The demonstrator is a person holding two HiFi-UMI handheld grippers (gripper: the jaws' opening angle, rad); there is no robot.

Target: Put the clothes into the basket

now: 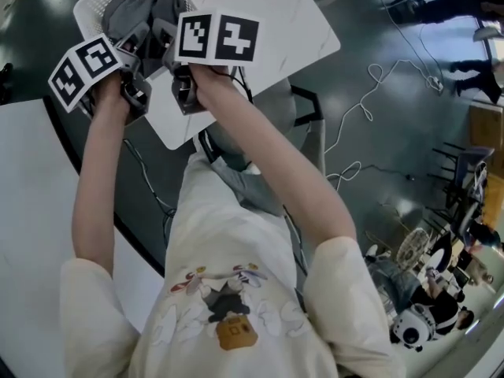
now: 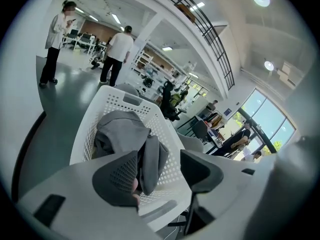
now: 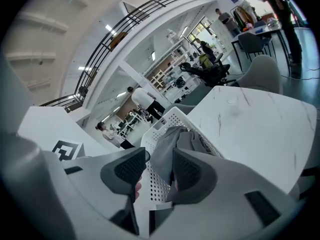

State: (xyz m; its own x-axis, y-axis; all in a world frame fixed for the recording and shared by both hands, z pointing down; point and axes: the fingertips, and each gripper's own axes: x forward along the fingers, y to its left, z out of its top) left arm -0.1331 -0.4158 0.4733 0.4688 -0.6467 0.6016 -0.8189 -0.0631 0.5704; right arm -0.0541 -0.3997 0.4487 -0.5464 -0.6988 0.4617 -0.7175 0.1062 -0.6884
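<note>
The white perforated basket [image 1: 89, 8] stands at the left end of the marbled white counter [image 1: 272, 26], its rim close to the counter's edge. The grey clothes [image 1: 146, 10] lie heaped inside it, with one fold draped towards the near wall. To the right of the basket the counter top is bare out to its rounded corners. Both grippers are held above the basket's near side, close together. The left gripper [image 2: 160, 165] has its jaws well apart: the hanging fold lies beside the left pad, and the right pad stands clear of it. The right gripper [image 3: 159, 159] has only a narrow gap between its pads; the clothes and the basket wall show through it, and nothing is pinched. A strip of dark floor [image 1: 378, 140] runs between this counter and a second white counter [image 1: 31, 211] at the person's left. A pale cable [image 1: 352, 120] trails loose on the floor at the right. Beyond the basket the floor is open, with two people [image 2: 116, 51] standing well off.
</note>
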